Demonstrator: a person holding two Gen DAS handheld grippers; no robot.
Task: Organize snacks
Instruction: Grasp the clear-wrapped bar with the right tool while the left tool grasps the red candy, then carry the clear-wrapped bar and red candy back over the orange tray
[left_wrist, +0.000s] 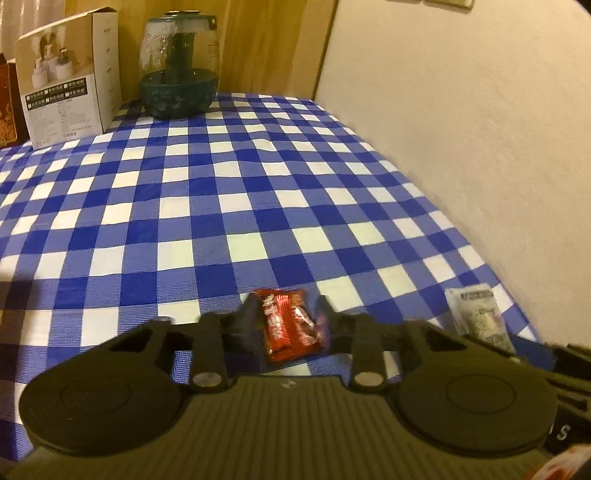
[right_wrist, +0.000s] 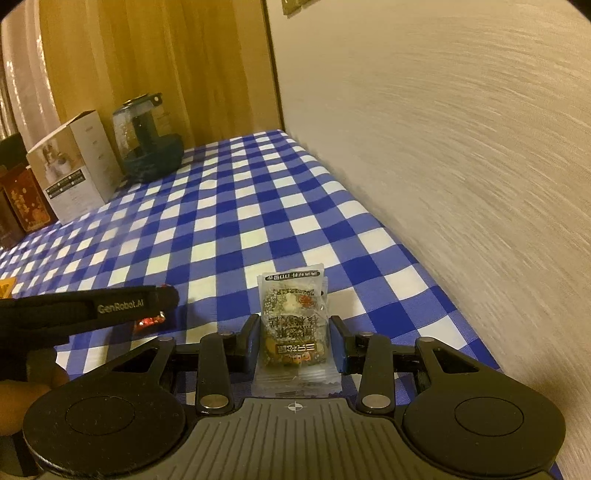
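A red snack packet (left_wrist: 291, 325) lies on the blue-and-white checked tablecloth (left_wrist: 221, 206), and my left gripper (left_wrist: 288, 314) is shut on it, a finger pressed to each side. In the right wrist view the left gripper (right_wrist: 166, 299) reaches in from the left, with the red packet (right_wrist: 149, 319) glinting under its tip. My right gripper (right_wrist: 295, 328) is shut on a clear packet of mixed snack (right_wrist: 293, 317) that rests on the cloth. The same clear packet (left_wrist: 476, 317) shows at the right of the left wrist view, close to the table's right edge.
A white carton (left_wrist: 70, 81) and a glass jar with a dark green base (left_wrist: 177, 70) stand at the far end. Red boxes (right_wrist: 26, 199) sit left of the carton. A pale wall (left_wrist: 461, 129) runs along the table's right side. A hand (right_wrist: 22, 391) holds the left gripper.
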